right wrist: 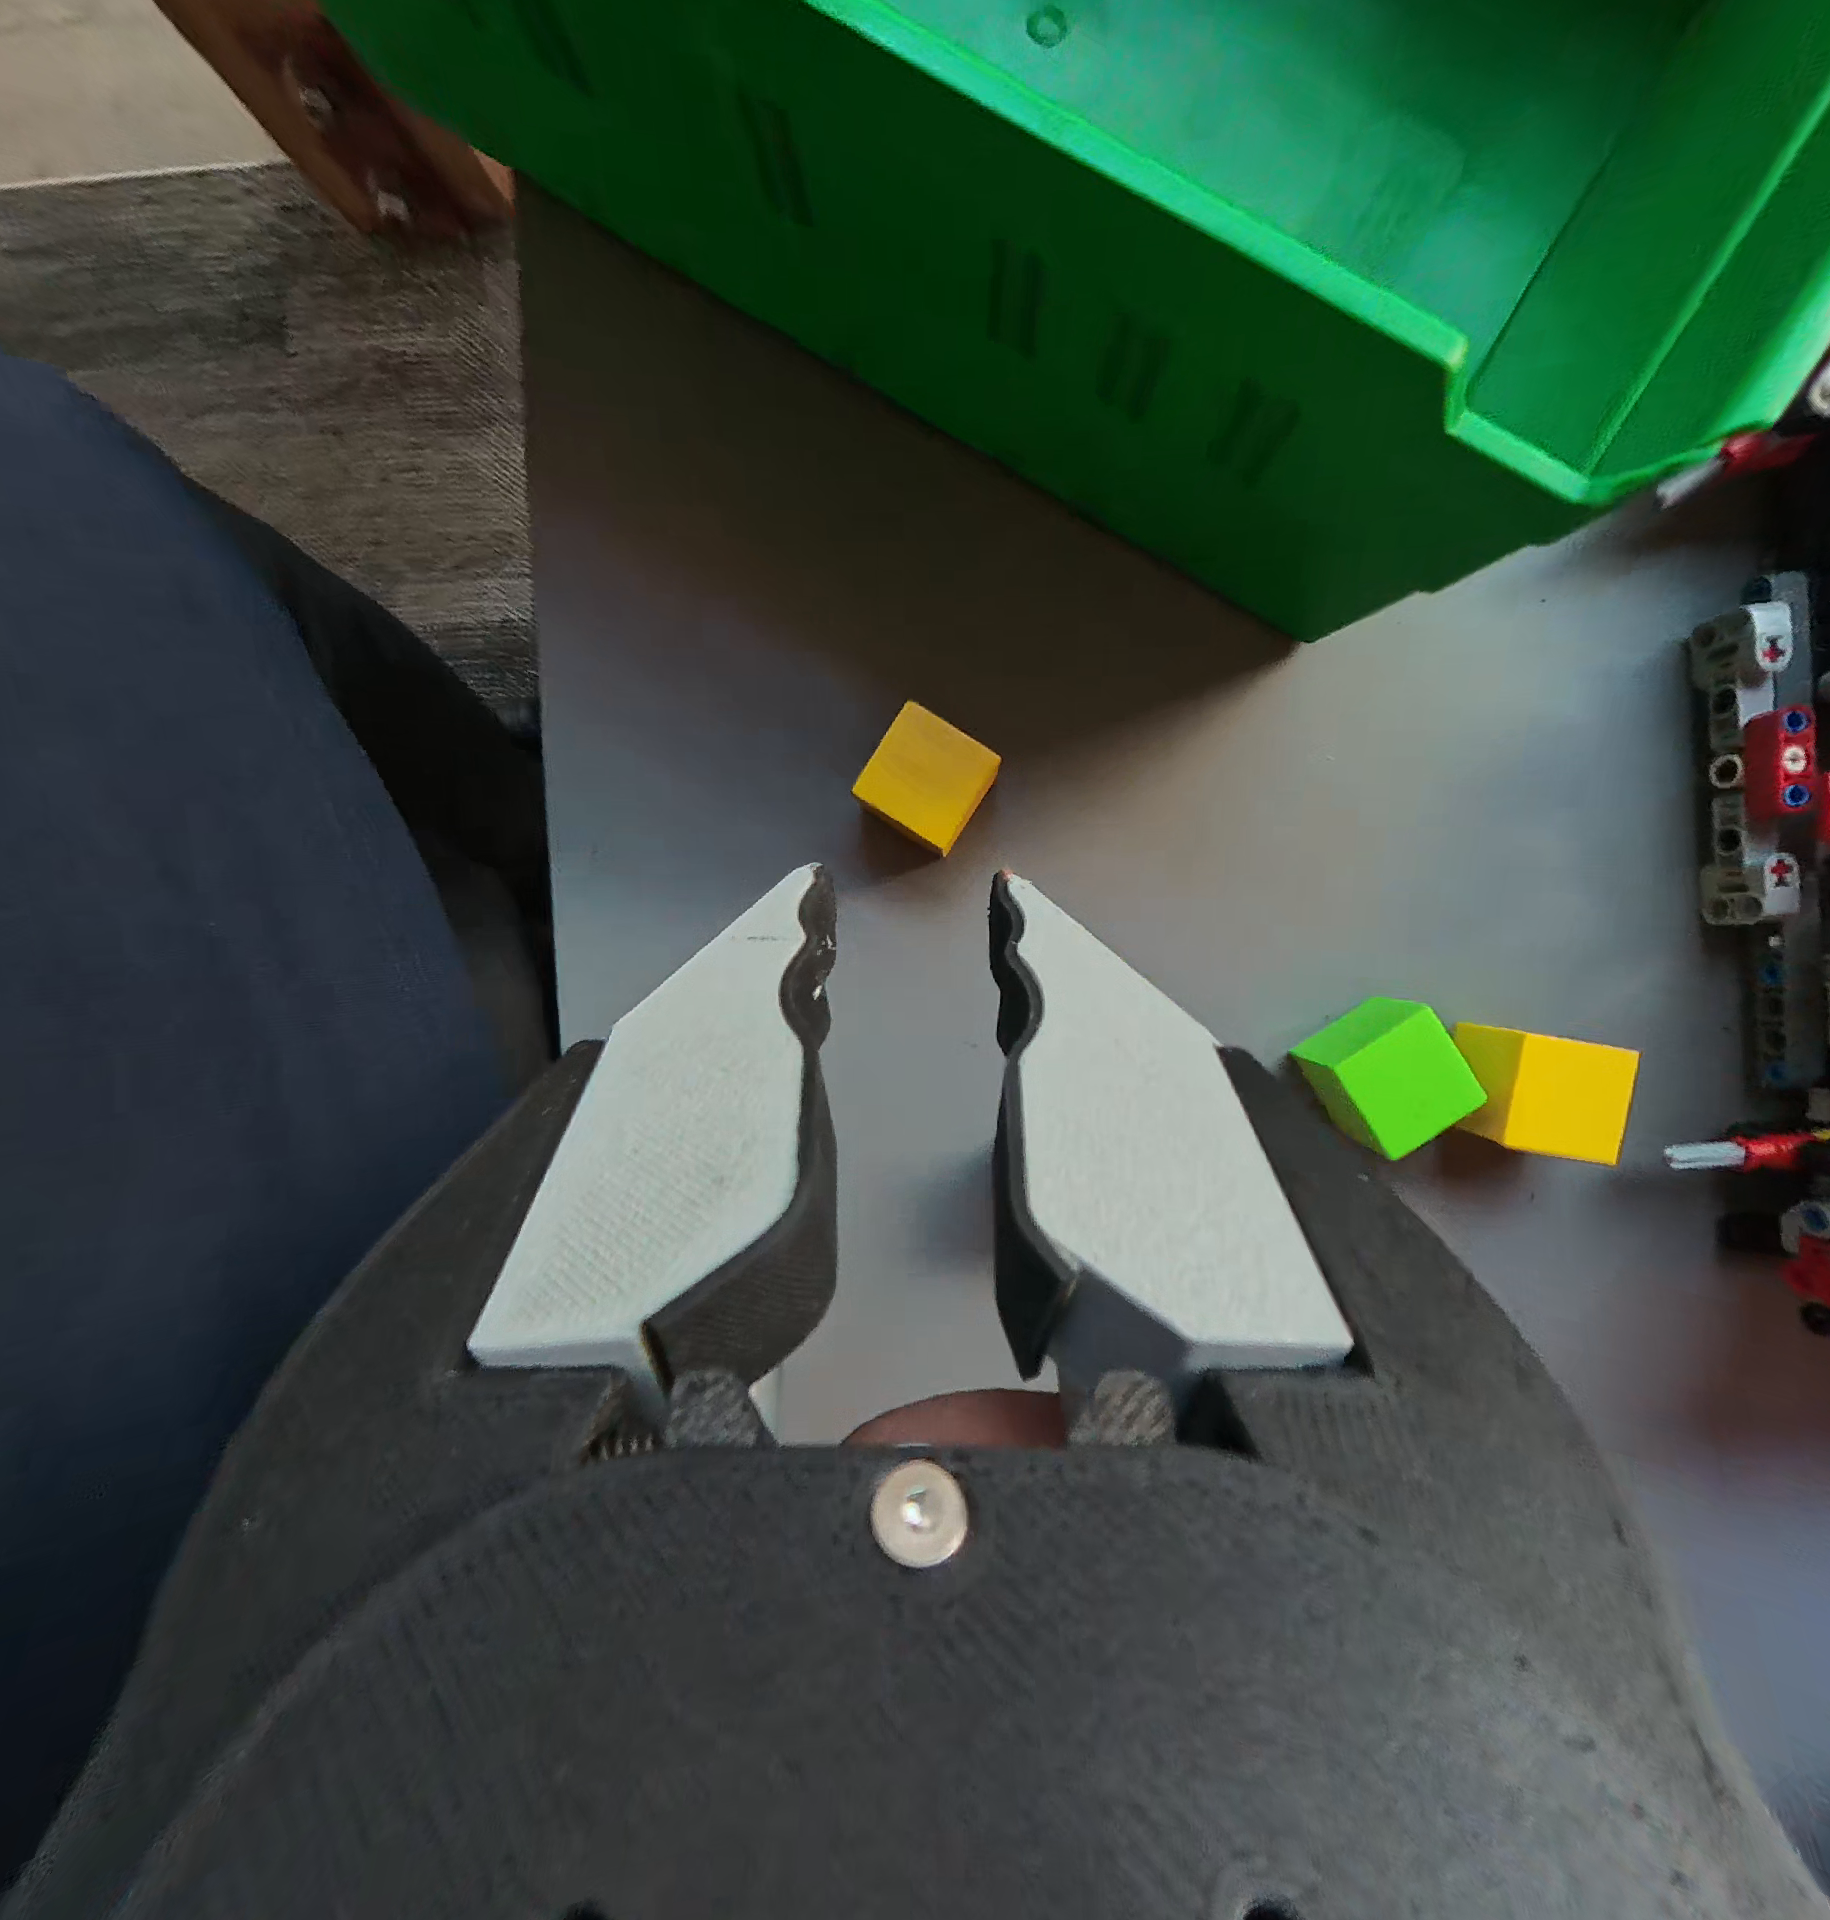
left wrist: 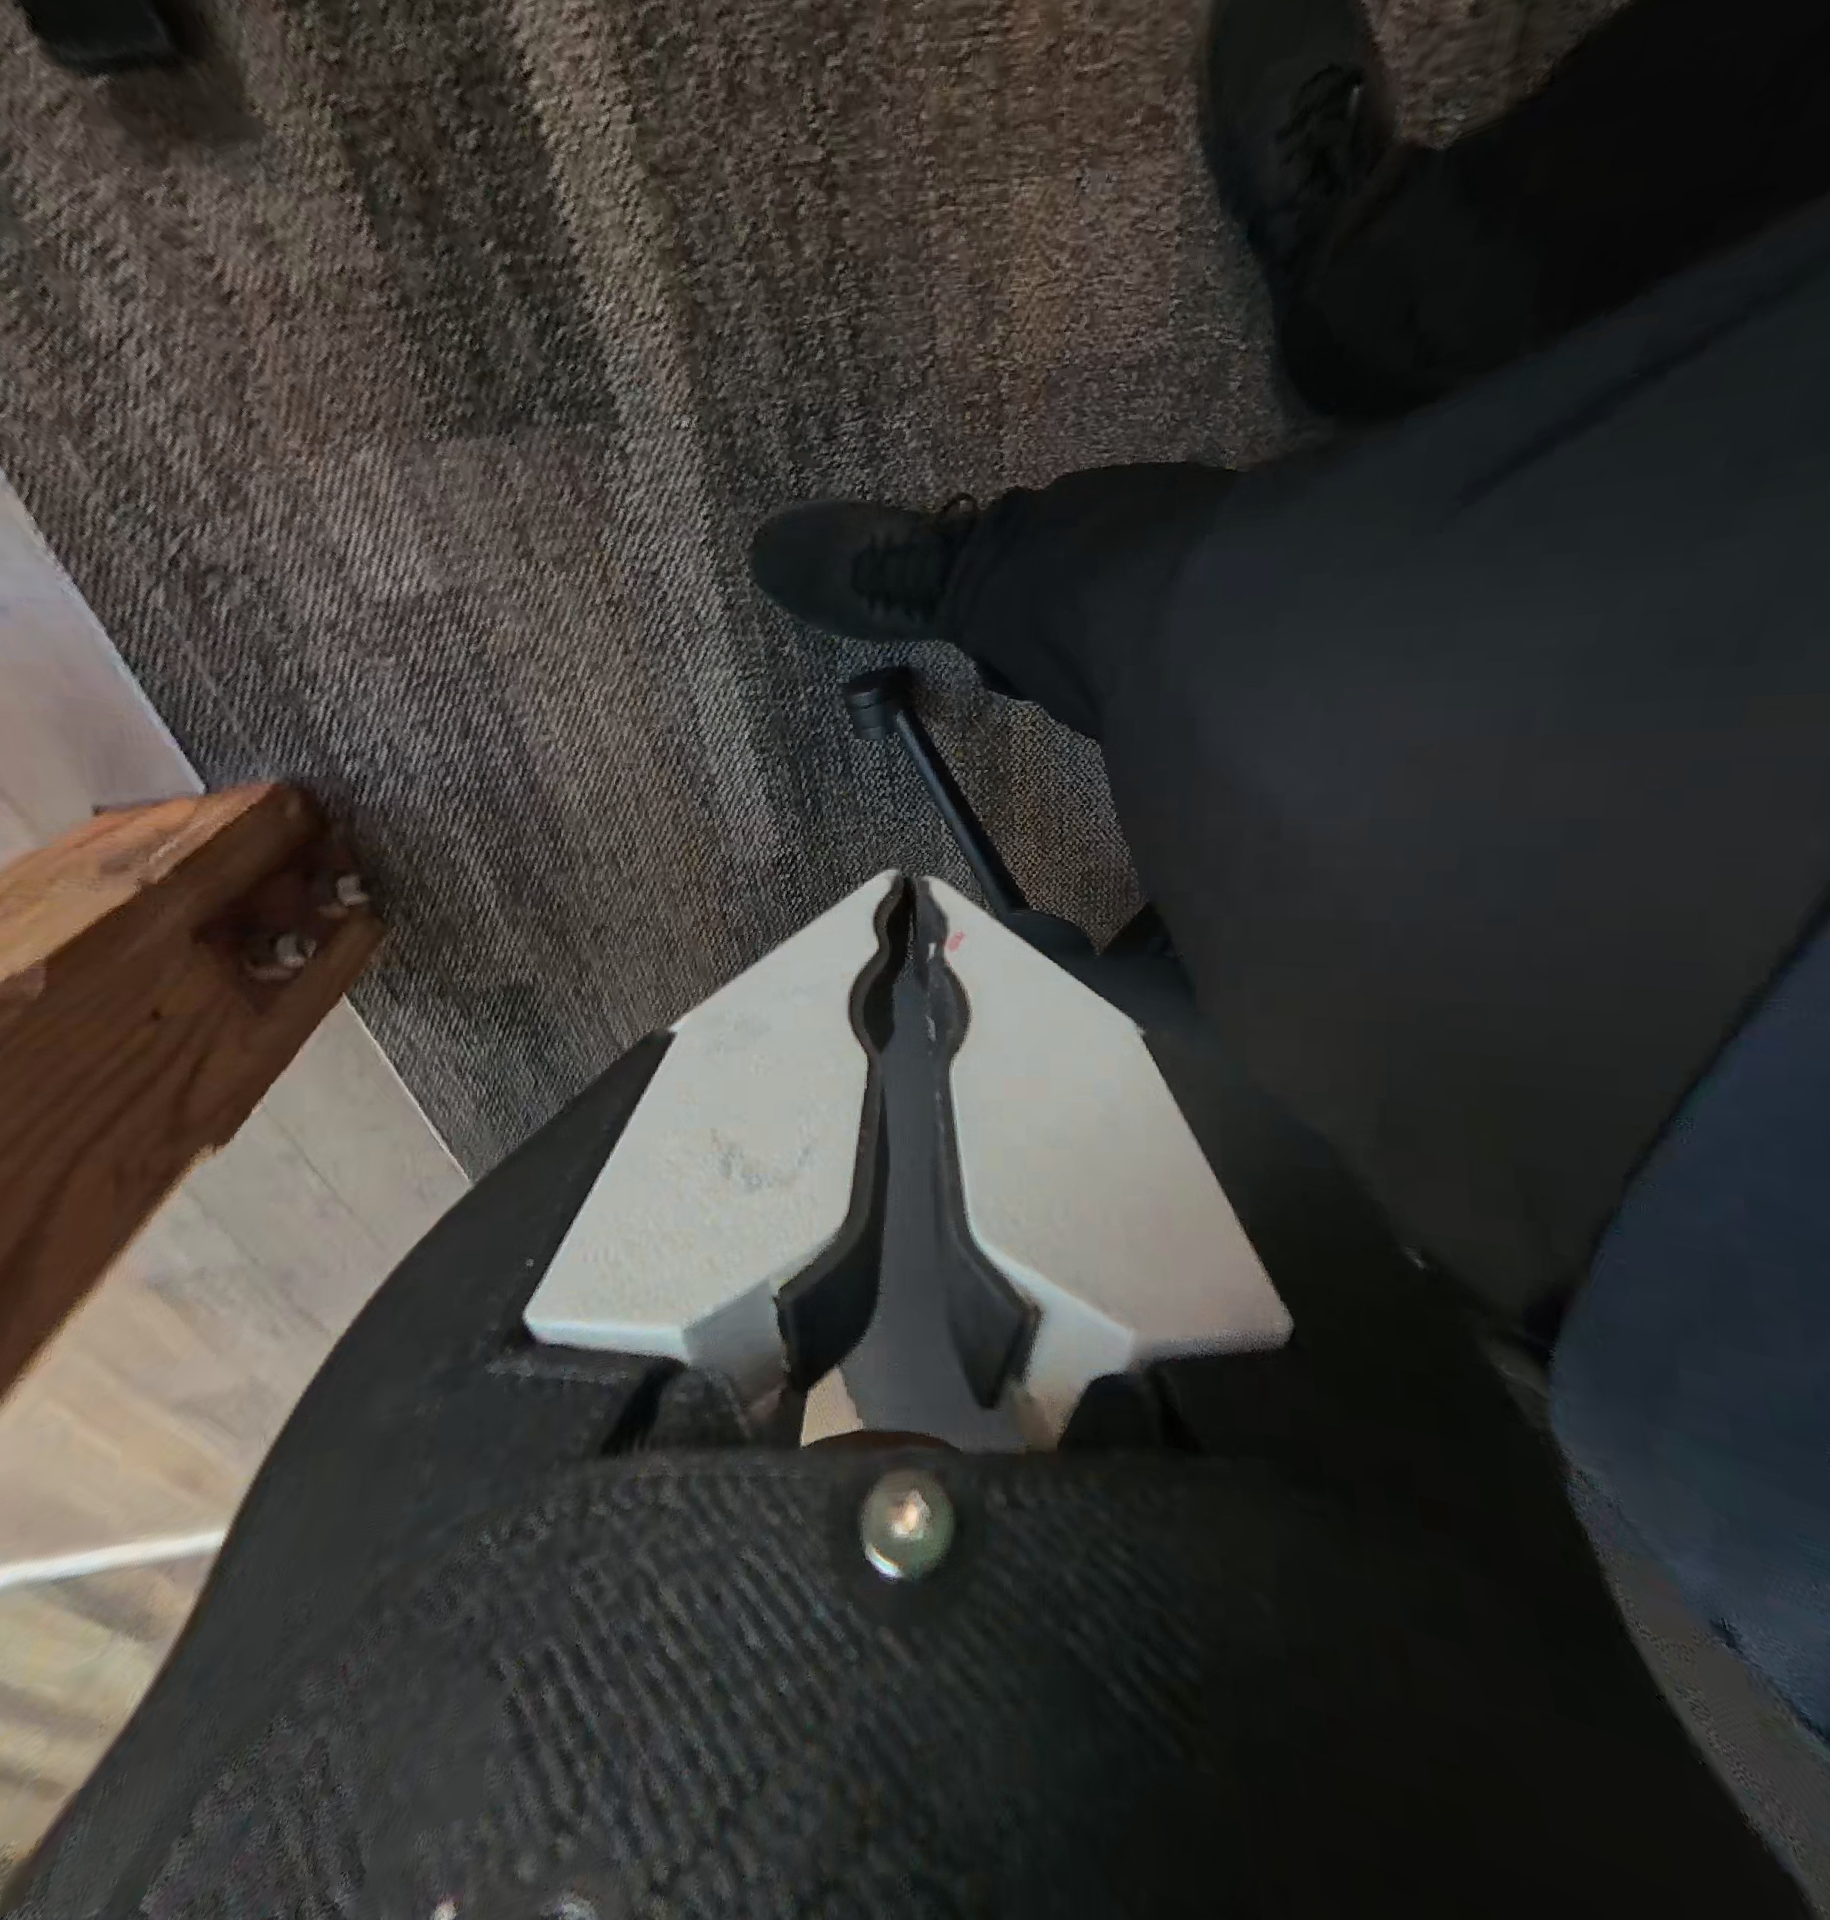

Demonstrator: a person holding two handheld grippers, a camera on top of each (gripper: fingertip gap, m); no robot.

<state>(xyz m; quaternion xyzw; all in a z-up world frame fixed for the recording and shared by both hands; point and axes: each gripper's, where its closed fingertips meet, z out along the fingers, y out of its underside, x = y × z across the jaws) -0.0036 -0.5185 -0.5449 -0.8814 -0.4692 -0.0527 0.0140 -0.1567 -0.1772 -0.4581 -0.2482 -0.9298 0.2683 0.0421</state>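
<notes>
left gripper (left wrist: 909, 883): jaws closing on nothing, hanging over carpet (left wrist: 495, 436) | right gripper (right wrist: 911, 878): jaws standing apart, hovering just short of yellow cube (right wrist: 926, 774) on counter (right wrist: 1254, 831)

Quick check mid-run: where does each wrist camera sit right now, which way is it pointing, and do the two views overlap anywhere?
Left wrist view: behind the shut left gripper, aimed down at the carpet; the person's leg and shoe show.
Right wrist view: behind the open right gripper, over the table, facing a yellow cube and green bin.
Shared: carpet, a wooden leg, dark clothing.
</notes>
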